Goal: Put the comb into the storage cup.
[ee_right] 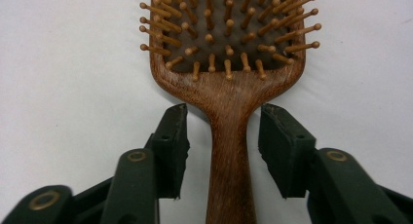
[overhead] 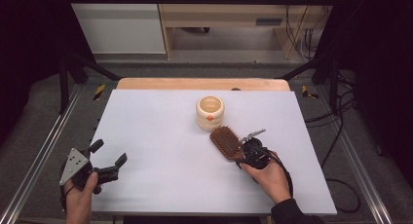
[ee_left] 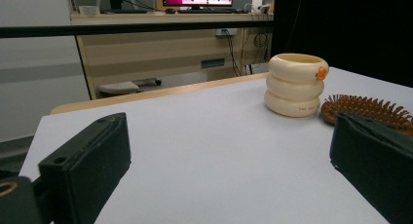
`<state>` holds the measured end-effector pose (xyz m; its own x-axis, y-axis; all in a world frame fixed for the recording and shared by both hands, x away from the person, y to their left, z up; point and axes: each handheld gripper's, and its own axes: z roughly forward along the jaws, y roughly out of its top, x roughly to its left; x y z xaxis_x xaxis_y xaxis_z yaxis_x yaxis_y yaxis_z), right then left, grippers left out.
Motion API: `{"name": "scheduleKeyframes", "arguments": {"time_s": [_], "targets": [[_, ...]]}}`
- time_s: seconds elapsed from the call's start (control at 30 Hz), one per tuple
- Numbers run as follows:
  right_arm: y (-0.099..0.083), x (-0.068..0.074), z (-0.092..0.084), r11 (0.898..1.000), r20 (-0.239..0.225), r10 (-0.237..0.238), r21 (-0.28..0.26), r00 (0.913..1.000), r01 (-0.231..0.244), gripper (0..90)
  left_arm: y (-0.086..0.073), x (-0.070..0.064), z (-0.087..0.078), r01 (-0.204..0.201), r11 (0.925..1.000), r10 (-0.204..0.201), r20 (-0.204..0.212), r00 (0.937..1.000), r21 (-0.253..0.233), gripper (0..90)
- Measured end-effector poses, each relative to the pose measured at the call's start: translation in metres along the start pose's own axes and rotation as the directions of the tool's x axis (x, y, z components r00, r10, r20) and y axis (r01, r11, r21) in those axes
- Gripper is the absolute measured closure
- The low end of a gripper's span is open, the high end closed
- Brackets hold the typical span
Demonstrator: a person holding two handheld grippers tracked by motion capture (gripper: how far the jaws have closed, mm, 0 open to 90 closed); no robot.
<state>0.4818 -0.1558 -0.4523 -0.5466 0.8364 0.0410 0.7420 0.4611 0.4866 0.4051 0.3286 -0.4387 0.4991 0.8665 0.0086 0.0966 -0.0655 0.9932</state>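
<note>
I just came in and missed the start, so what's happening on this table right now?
A person is working with a hand-held gripper in each hand at a white table. The right hand-held gripper is open, its jaws on either side of the handle of a wooden hairbrush lying bristles up, with gaps on both sides, so it isn't gripped yet. A cream ringed cup stands just beyond the brush. The left hand-held gripper sits open near the table's near left edge, holding nothing.
</note>
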Motion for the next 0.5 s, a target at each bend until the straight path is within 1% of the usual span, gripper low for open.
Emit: {"name": "scheduleKeyframes", "arguments": {"time_s": [0.1, 0.3, 0.33, 0.4, 0.5], "targets": [[-0.0005, -0.0005, 0.0019, 1.000, 0.005, 0.004, 0.012, 1.0000, -0.004, 58.6, 0.0001, -0.0002, 0.0001, -0.002, 1.0000, 0.002, 0.001, 1.0000, 0.001, 1.1], [-0.0003, -0.0008, 0.0041, 0.999, 0.010, -0.001, 0.033, 0.9999, 0.001, 60.9, 0.0004, -0.0012, 0.0003, -0.009, 1.0000, 0.009, 0.001, 1.0000, 0.003, 1.1], [-0.0001, -0.0001, 0.0039, 0.999, 0.018, -0.007, 0.041, 0.9998, 0.007, 63.6, 0.0003, -0.0014, 0.0007, -0.011, 0.9999, 0.011, 0.002, 0.9999, 0.005, 1.1], [-0.0002, 0.0015, 0.0039, 0.999, 0.031, -0.017, 0.046, 0.9994, 0.015, 64.7, 0.0002, -0.0014, 0.0008, -0.011, 0.9999, 0.011, 0.003, 0.9999, 0.006, 1.1], [0.0000, 0.0027, 0.0042, 0.999, 0.037, -0.021, 0.050, 0.9991, 0.019, 65.1, 0.0003, -0.0014, 0.0007, -0.011, 0.9999, 0.011, 0.002, 0.9999, 0.006, 1.1]]}}
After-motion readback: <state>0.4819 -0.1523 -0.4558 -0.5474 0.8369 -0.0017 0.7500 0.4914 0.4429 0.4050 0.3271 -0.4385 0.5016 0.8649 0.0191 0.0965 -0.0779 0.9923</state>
